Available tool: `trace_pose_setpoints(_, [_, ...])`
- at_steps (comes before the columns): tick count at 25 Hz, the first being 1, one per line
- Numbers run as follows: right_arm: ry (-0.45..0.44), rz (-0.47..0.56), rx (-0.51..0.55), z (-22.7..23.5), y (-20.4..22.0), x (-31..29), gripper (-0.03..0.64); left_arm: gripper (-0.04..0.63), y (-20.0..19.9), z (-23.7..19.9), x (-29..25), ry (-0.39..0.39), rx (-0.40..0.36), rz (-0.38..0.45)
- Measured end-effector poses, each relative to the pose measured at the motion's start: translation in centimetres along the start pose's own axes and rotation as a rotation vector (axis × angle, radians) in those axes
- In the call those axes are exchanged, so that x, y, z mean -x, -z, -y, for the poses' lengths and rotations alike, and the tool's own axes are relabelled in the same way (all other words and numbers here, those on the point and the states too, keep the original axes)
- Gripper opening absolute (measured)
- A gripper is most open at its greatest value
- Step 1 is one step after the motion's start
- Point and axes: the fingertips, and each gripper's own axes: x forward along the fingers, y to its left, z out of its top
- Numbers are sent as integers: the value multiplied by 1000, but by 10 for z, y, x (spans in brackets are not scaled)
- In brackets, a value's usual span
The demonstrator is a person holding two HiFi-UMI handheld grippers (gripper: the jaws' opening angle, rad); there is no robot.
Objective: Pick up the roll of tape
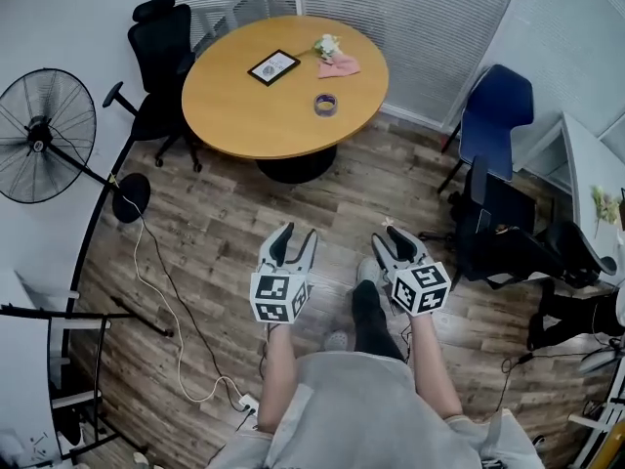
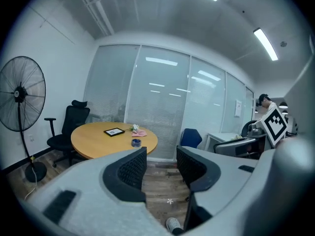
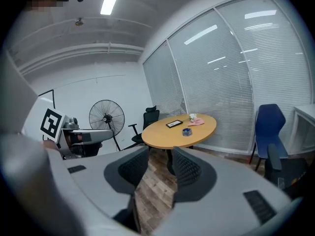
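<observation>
The small, dark bluish roll of tape (image 1: 325, 104) lies flat on the round, light wooden table (image 1: 244, 115), near the edge that faces the person, so it looks reachable from the open floor without leaning over anything. Farther back on the tabletop, apart from the roll, are a black-framed picture (image 1: 273, 66), a crumpled pink cloth (image 1: 338, 65) and a small white flower piece (image 1: 326, 45) just behind it. A black office chair (image 1: 161, 57) stands at the table's left, a blue chair (image 1: 496, 115) off to its right, and a black pedestal fan (image 1: 44, 135) by the left wall. The person stands well back on the wooden plank floor (image 1: 225, 213) with both tools held out in front, side by side and aimed toward the table, which suits an approach not yet closed. The left gripper (image 1: 298, 234) has its jaws spread apart with only floor showing between them; it holds and touches nothing. The right gripper (image 1: 389, 234) is likewise released, jaws parted and empty, and its view lines up roughly with the table and the roll. Either tool seems ready to take the tape once brought near.
</observation>
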Motion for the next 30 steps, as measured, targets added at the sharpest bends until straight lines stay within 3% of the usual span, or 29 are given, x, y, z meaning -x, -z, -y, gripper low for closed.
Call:
trace_pose_setpoints(16, [-53, -64, -12, 121, -47, -107, 137, 184, -41, -29, -155, -45, 57, -54])
trace_pose_setpoints(24, [-23, -40, -18, 205, -74, -122, 137, 184, -63, -15, -234, -54, 33, -68])
trace_pose_setpoints(30, [-35, -33, -44, 239, -86, -140, 137, 184, -72, -14, -257, -86, 14, -76])
